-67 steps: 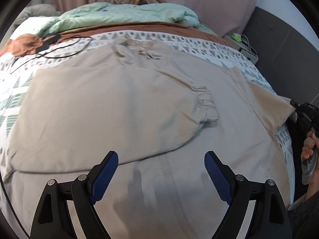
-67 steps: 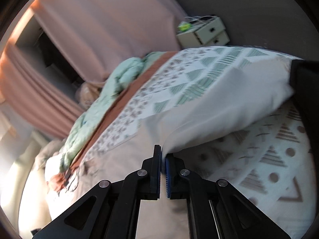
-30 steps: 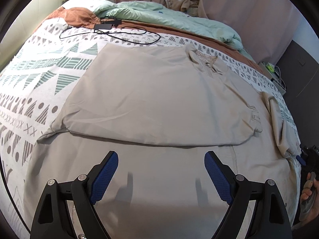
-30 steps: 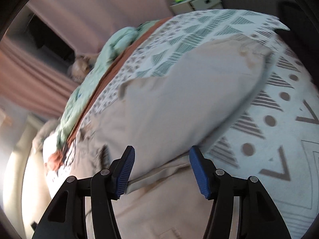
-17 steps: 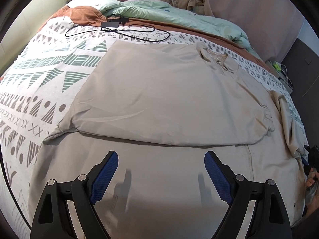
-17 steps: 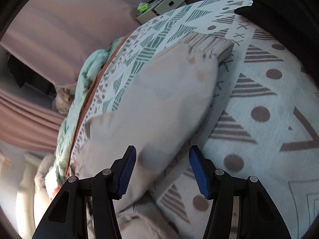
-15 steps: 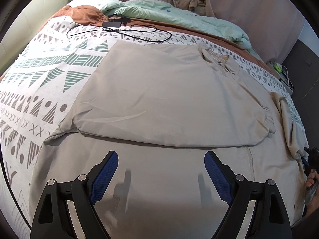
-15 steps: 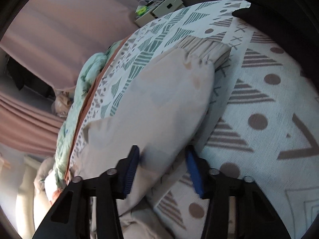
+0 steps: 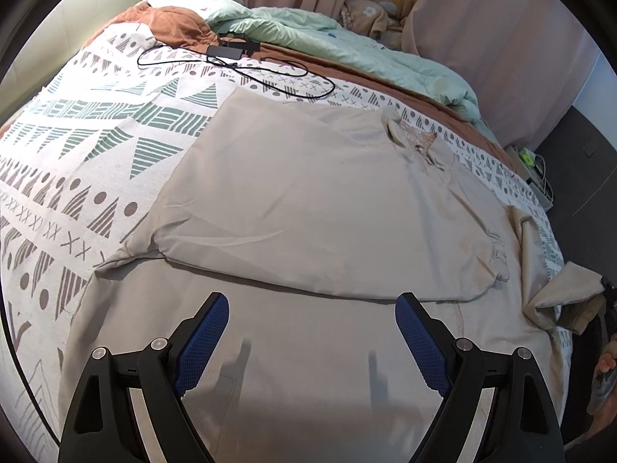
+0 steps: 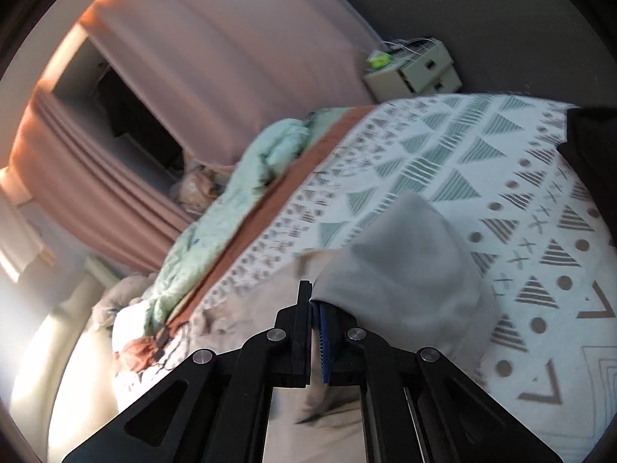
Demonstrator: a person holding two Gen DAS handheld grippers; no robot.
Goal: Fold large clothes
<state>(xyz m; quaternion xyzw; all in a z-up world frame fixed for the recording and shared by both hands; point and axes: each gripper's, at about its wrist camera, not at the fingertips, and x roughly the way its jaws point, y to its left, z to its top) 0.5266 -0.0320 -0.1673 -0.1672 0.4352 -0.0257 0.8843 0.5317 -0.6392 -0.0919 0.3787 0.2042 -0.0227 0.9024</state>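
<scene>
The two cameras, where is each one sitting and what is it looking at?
Left wrist: sits on the left gripper, open above the beige shirt, facing up the bed; its two fingers show, and the person's right hand at the edge.
Right wrist: sits on the right gripper, tilted, shut on the sleeve, facing the nightstand; its fingers show.
Both see the shirt, bed and green duvet.
</scene>
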